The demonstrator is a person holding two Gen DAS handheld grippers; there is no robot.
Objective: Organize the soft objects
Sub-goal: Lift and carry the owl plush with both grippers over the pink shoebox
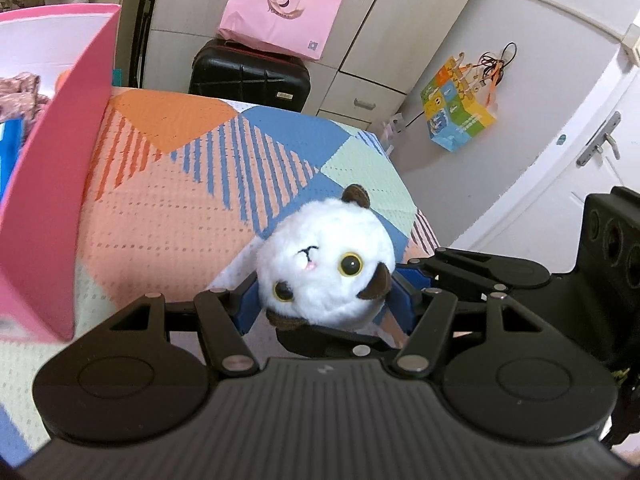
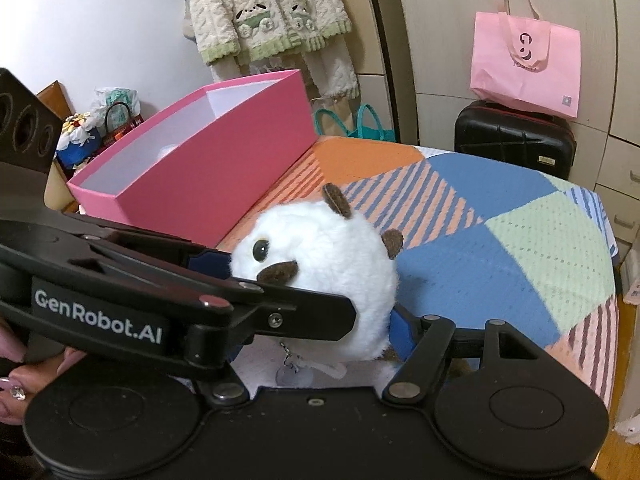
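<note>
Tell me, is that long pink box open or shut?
Open. The pink box has no lid on it, and its white inside walls show from above.

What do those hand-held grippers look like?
Both are black, with flat linkage bars, silver rivets, round discs on the body and blue pads. The left hand-held gripper says GenRobot.AI in white. The hand wears long nails with a gem.

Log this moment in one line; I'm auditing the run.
held: round white plush toy | left hand-held gripper: shut on it | right hand-held gripper: grip unclear
</note>
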